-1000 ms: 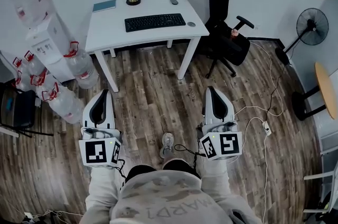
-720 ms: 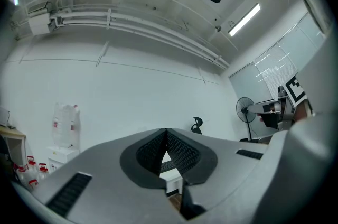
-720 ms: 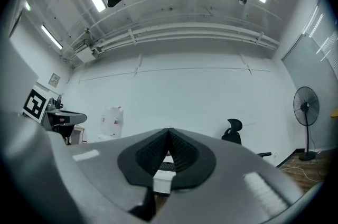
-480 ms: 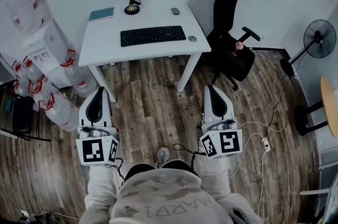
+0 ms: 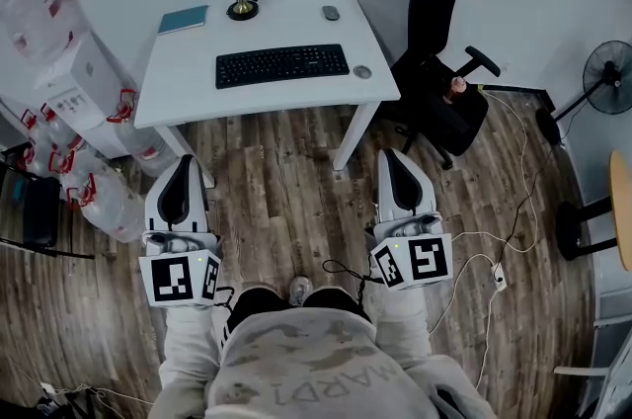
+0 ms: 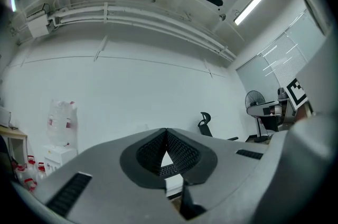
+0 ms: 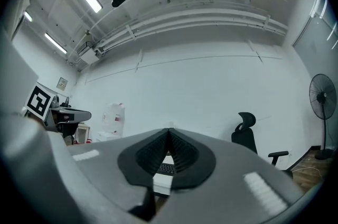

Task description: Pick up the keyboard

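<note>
The left claw point(image 5: 186, 164) is closed, its jaws pressed tip to tip with nothing between them, and the right claw point(image 5: 393, 154) is closed and empty in the same way. Both are held side by side, well apart, in front of the person and point toward the counter point(image 5: 178, 83). Each carries its marker cube point(image 5: 181, 277) at the rear, near the person's sleeves. Below them lies the wooden floor point(image 5: 286, 180), with a shoe point(image 5: 296, 289) showing between the two arms and a cable point(image 5: 491, 239) trailing off at the right. Neither claw touches anything. The keyboard point(image 5: 282, 64) lies flat near the middle of the white counter, well ahead of both claws, its long side across the view. Through the small gap under each pair of closed jaws, both gripper views show a strip of its keys. Behind it on the counter are a teal book point(image 5: 184, 19), a dark stand point(image 5: 242, 2) and a mouse point(image 5: 330, 12). A small grey disc point(image 5: 362, 71) sits just right of the keyboard. A black chair point(image 5: 439, 81) stands beside the counter's right end, and a fan point(image 5: 607, 76) farther right. Left of the counter are a white dispenser point(image 5: 79, 81) and water bottles point(image 5: 99, 200) on the floor.
</note>
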